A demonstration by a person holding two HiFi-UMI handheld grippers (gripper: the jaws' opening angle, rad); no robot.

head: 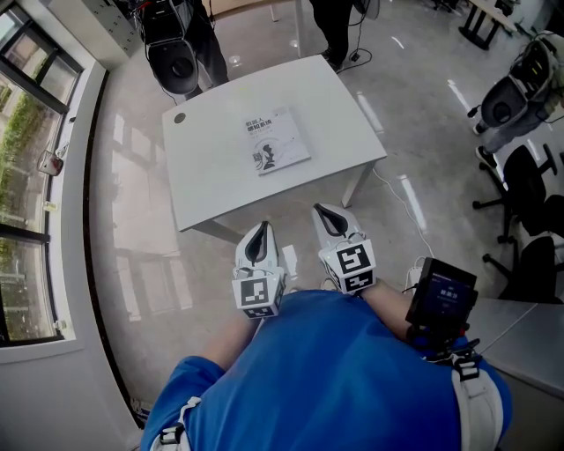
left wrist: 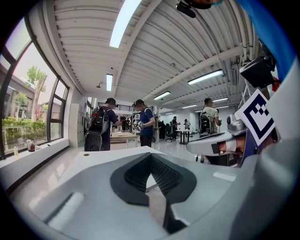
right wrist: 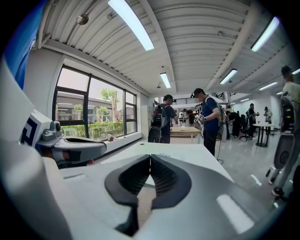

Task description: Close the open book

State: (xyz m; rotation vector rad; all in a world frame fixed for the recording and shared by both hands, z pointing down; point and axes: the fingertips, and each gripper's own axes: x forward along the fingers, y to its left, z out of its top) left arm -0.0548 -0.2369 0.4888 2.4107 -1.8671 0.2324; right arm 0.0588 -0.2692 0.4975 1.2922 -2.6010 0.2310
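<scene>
A book (head: pixel 276 141) lies closed and flat, cover up, near the middle of the white table (head: pixel 220 181). Both grippers hang side by side close to the person's body, short of the table's near edge and well away from the book. The left gripper (head: pixel 259 234) has its jaws together with nothing between them, and its ridged black pads meet at the tip in the left gripper view (left wrist: pixel 151 156). The right gripper (head: pixel 324 214) is likewise shut and empty (right wrist: pixel 150 158). Each gripper points across the table top.
People stand at the table's far side (head: pixel 330 26), beside a black round-backed chair (head: pixel 174 63). Office chairs (head: pixel 529 189) stand at the right, windows (head: pixel 26 176) run along the left. A dark device (head: pixel 441 298) sits on the person's right forearm.
</scene>
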